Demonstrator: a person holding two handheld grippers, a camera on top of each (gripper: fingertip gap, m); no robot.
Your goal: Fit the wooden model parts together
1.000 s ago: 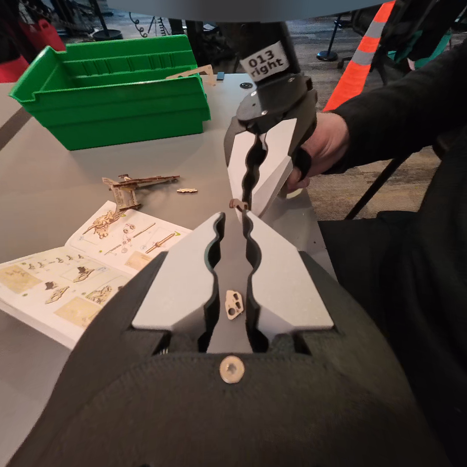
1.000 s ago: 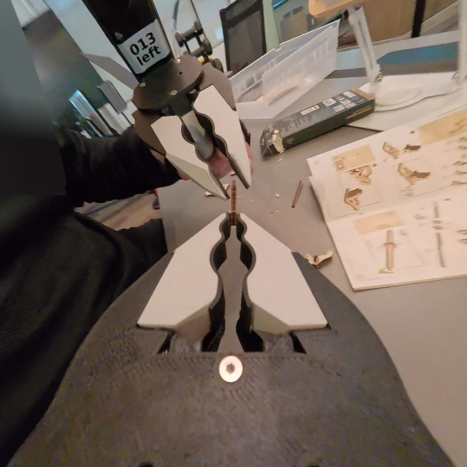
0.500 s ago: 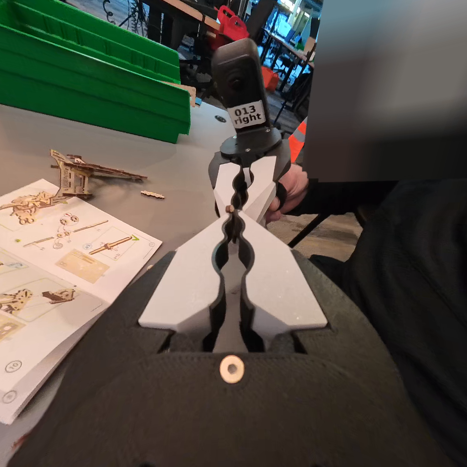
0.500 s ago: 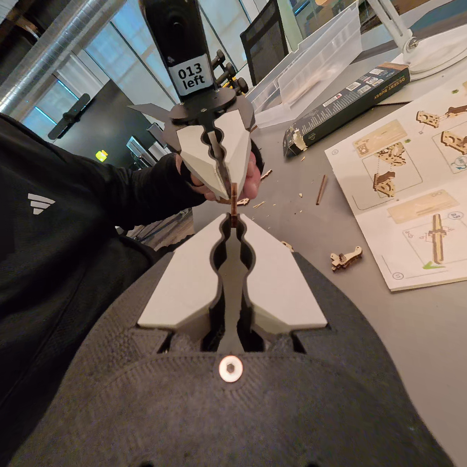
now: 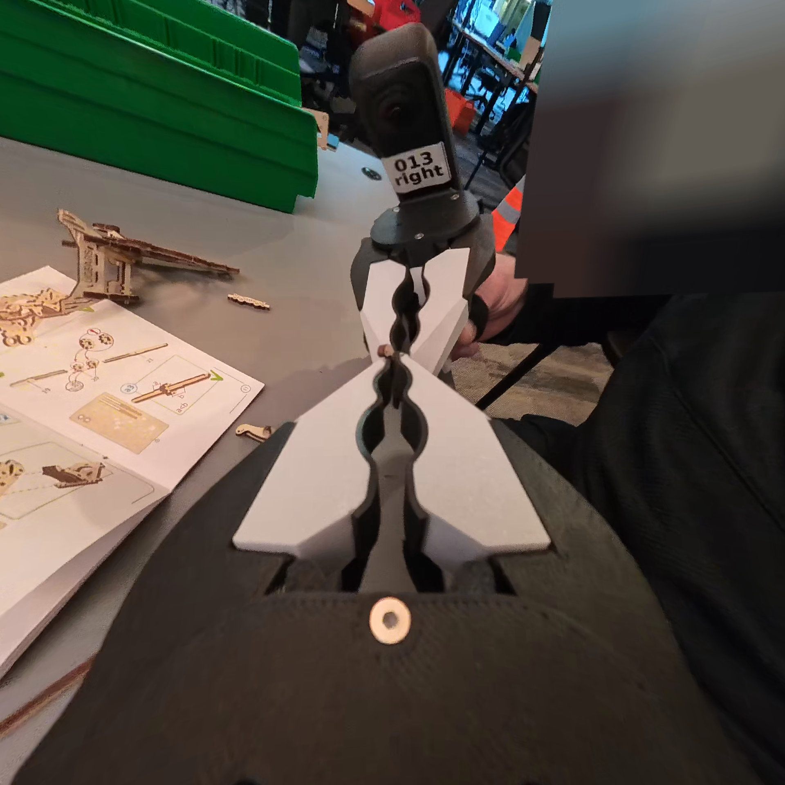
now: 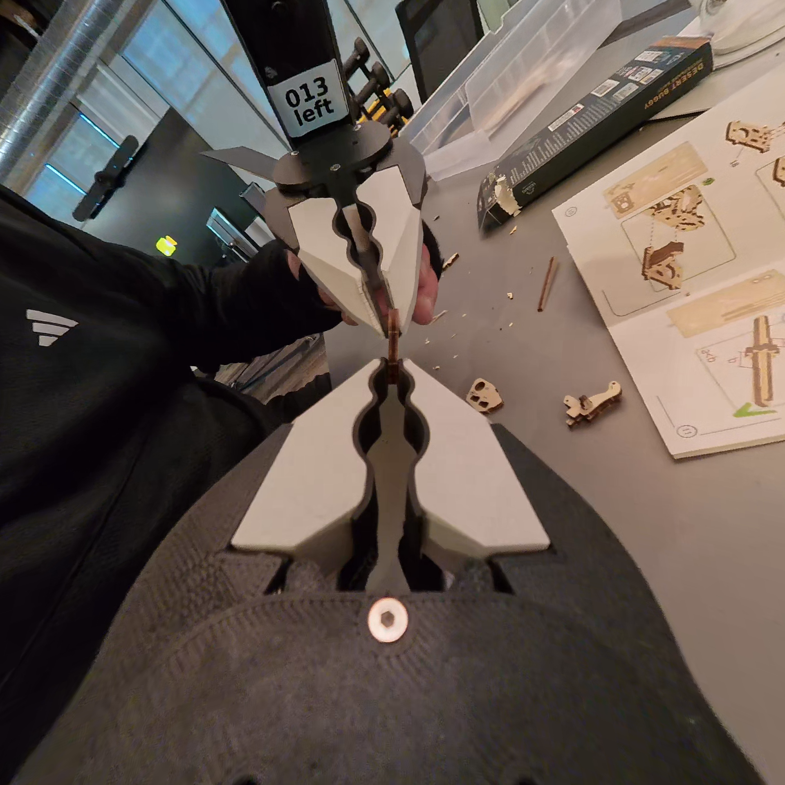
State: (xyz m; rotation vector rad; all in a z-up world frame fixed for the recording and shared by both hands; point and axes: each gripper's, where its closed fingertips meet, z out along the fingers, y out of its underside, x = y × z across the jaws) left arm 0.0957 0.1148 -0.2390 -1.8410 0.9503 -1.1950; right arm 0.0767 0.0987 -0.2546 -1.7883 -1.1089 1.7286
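Both grippers tip to tip above table [image 6: 637, 531]. Right gripper [image 6: 393, 369] clamped on thin wooden piece [image 6: 393, 365]; left gripper [image 5: 393, 365] pinching its far end, probably same piece.

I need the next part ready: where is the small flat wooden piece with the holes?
In the right wrist view, the holed wooden piece lies on the grey table, right of the right hand-held gripper, beside a hooked wooden piece.

A grey table [image 5: 297, 272] carries a green bin [image 5: 170, 127], booklet [image 5: 106, 403] and loose wooden parts [image 6: 592, 401].
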